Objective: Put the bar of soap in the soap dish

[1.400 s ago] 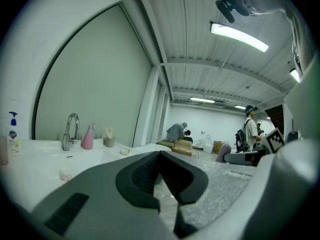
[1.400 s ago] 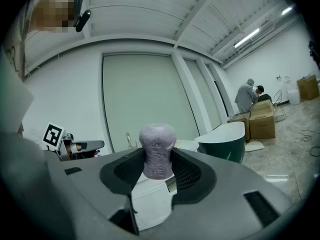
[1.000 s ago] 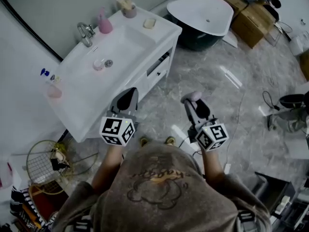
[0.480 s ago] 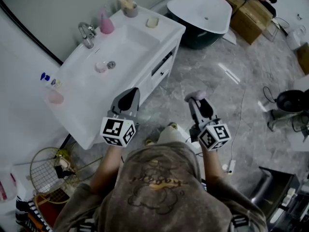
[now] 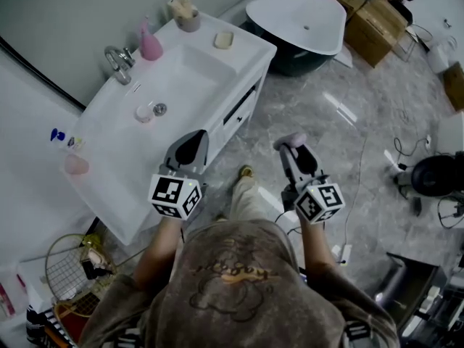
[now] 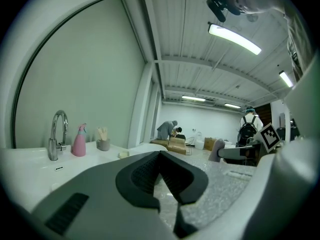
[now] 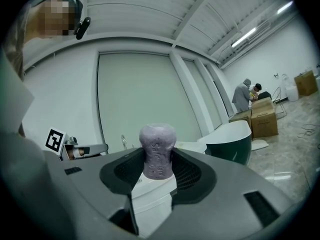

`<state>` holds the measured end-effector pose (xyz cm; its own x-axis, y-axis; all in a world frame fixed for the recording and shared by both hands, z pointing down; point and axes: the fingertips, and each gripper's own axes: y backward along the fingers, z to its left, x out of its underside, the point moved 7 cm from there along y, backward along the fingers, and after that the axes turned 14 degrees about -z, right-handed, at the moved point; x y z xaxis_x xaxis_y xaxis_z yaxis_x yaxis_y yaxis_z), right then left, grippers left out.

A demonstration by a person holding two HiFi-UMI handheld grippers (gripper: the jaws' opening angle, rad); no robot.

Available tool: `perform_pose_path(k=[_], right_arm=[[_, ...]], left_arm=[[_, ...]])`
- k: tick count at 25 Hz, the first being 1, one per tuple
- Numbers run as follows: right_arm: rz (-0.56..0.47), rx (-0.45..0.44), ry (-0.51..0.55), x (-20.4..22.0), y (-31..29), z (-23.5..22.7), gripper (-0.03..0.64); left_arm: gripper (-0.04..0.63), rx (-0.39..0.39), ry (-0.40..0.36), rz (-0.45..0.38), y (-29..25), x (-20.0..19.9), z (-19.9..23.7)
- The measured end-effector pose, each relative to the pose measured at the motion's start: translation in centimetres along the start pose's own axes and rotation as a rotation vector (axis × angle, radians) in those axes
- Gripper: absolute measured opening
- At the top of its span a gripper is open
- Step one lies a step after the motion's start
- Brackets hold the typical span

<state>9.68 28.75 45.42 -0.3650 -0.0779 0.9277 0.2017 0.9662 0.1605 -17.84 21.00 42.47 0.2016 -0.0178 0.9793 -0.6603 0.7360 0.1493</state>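
A purple bar of soap [image 7: 157, 151] stands upright between the jaws of my right gripper [image 7: 157, 170], which is shut on it. In the head view the soap [image 5: 288, 143] and the right gripper [image 5: 291, 149] hang over the grey floor, right of the white vanity [image 5: 109, 187]. A small beige dish [image 5: 224, 40] sits on the vanity's far right corner, and shows as a pale speck [image 6: 123, 154] in the left gripper view. My left gripper [image 5: 193, 139] is at the vanity's front edge, shut with nothing in it [image 6: 160, 157].
On the vanity are a faucet [image 5: 116, 54], a pink spray bottle [image 5: 150, 44] and a cup of brushes [image 5: 186, 14]; a small pink thing [image 5: 145, 112] lies in the basin. A bathtub [image 5: 297, 20], cardboard boxes [image 5: 377, 20], a wire basket [image 5: 69, 267] and floor cables surround me.
The person has stepped forward; a leg and shoe now show between the grippers. Both grippers stay held out in front, the right one still on the soap.
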Motion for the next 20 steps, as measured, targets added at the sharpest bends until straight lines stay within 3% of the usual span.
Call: perform_pose_path(k=[9,20], right_arm=[[0.043,-0.056,-0.035,-0.3,-10.9,-5.1,0.178],[0.114,-0.172,-0.052,-1.5,-22.0,-12.3,0.178]], left_arm=[[0.005,-0.051,-0.02,-0.009,-10.1,-0.9,5.0],[0.005,-0.125,-0.04,0.003,-21.2,-0.3,7.4]])
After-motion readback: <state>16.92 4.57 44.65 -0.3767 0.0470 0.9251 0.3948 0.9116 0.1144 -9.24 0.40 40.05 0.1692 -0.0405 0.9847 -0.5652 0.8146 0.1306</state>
